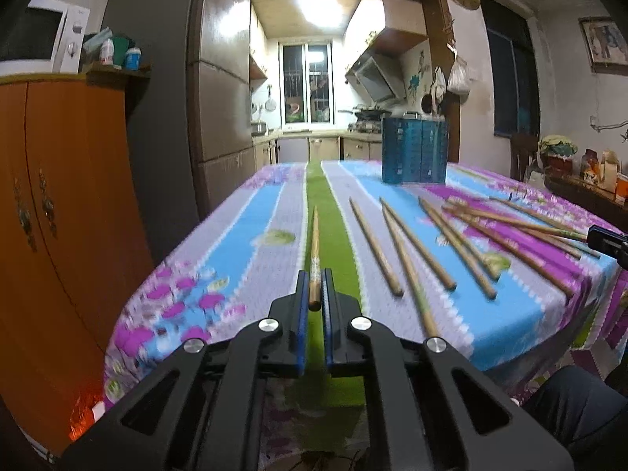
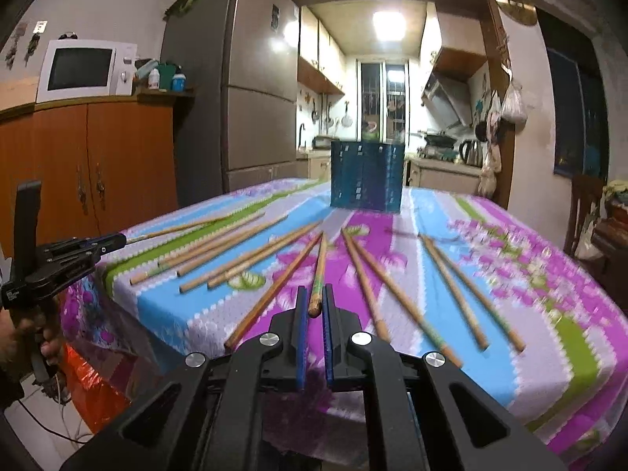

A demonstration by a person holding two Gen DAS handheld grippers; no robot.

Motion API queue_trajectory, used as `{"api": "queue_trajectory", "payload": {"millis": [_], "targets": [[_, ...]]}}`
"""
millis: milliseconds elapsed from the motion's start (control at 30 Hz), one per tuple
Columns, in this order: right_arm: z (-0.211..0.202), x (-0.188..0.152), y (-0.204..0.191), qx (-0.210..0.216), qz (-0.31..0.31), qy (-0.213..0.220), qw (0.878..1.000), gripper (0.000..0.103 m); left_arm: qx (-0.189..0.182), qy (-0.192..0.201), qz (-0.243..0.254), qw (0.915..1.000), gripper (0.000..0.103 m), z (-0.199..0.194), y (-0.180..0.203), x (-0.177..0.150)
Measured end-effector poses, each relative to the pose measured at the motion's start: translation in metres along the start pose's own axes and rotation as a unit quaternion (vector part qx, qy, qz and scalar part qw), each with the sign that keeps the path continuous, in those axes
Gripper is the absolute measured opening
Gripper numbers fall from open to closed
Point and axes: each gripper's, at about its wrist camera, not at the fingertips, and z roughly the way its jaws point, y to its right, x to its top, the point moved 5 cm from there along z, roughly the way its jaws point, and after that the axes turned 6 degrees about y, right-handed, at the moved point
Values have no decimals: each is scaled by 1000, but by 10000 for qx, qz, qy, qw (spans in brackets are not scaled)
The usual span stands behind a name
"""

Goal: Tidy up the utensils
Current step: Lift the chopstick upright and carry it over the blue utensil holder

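Observation:
My left gripper (image 1: 314,280) is shut on a wooden chopstick (image 1: 314,251) near its thick end; the stick points forward above the green stripe of the tablecloth. My right gripper (image 2: 314,294) is shut on another chopstick (image 2: 318,274) by its thick end, pointing toward the blue utensil holder (image 2: 367,174). Several loose chopsticks (image 2: 251,255) lie fanned across the table. The holder also shows in the left wrist view (image 1: 414,151), at the far side of the table. The left gripper also appears at the left edge of the right wrist view (image 2: 114,240).
The table (image 2: 549,314) has a striped floral cloth and its near edge is just under both grippers. An orange wooden cabinet (image 1: 59,196) with a microwave (image 2: 84,68) stands left, a grey fridge (image 2: 255,90) behind it. A cluttered side table (image 1: 588,184) is at right.

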Motion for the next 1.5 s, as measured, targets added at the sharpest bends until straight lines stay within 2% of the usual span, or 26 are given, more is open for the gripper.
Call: {"api": "queue_trajectory", "payload": {"millis": [267, 500, 700, 800, 967, 1200, 1500], "targets": [[-18, 69, 9, 20, -336, 675, 9972, 8, -41, 704, 132, 9974, 5, -9, 3, 70], [6, 144, 24, 347, -502, 1034, 9928, 8, -249, 1122, 493, 9921, 5, 22, 21, 153], [46, 187, 40, 716, -247, 847, 9935, 8, -520, 1014, 439, 9925, 5, 61, 35, 203], [65, 206, 53, 850, -18, 679, 9941, 8, -577, 981, 443, 9925, 5, 67, 41, 219], [82, 232, 65, 765, -31, 662, 9949, 8, -696, 927, 378, 9925, 5, 75, 54, 244], [106, 267, 82, 538, -12, 680, 9962, 8, -1042, 737, 177, 9917, 5, 91, 88, 276], [133, 287, 99, 337, -7, 429, 9985, 8, -1394, 589, 135, 9884, 5, 115, 126, 301]]}}
